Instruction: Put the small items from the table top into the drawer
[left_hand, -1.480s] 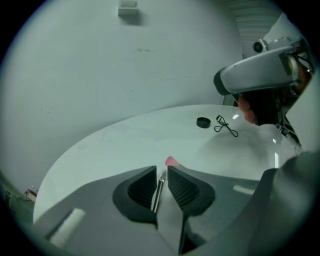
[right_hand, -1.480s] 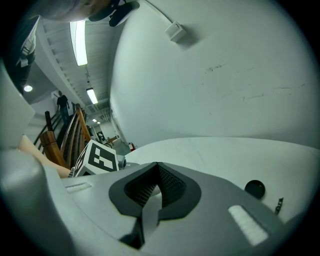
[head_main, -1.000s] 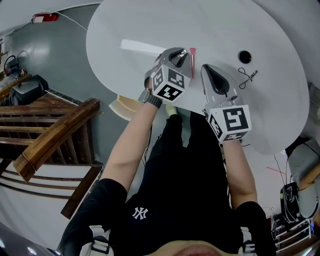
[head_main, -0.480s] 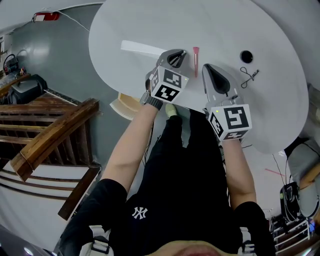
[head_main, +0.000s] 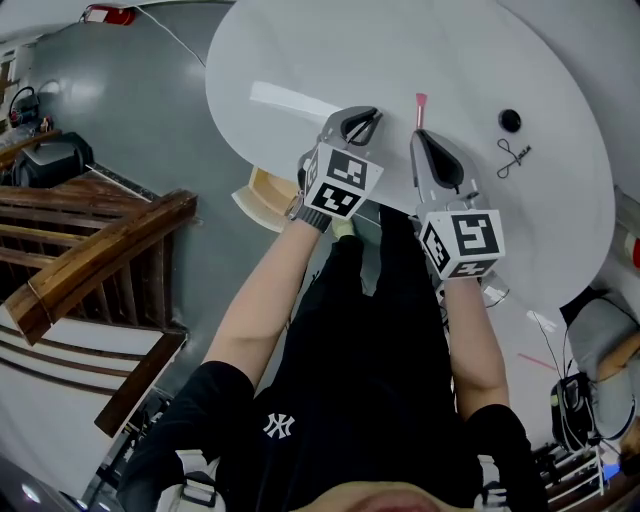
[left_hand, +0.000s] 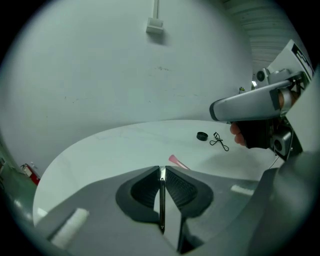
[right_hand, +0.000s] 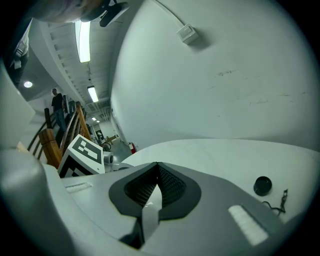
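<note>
Pink stick (head_main: 421, 110) points lengthwise away from me. Right gripper (head_main: 422, 140) sits just behind its near end, left gripper (head_main: 362, 123) further left. Both jaws pinched together, nothing in them, I reckon right takes it.

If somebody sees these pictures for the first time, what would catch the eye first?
The left tongs and the right tongs, both shut and empty, hover over the near edge of a white oval table. Beyond them lie a pink stick, a black round cap and a black wire tool.
</note>
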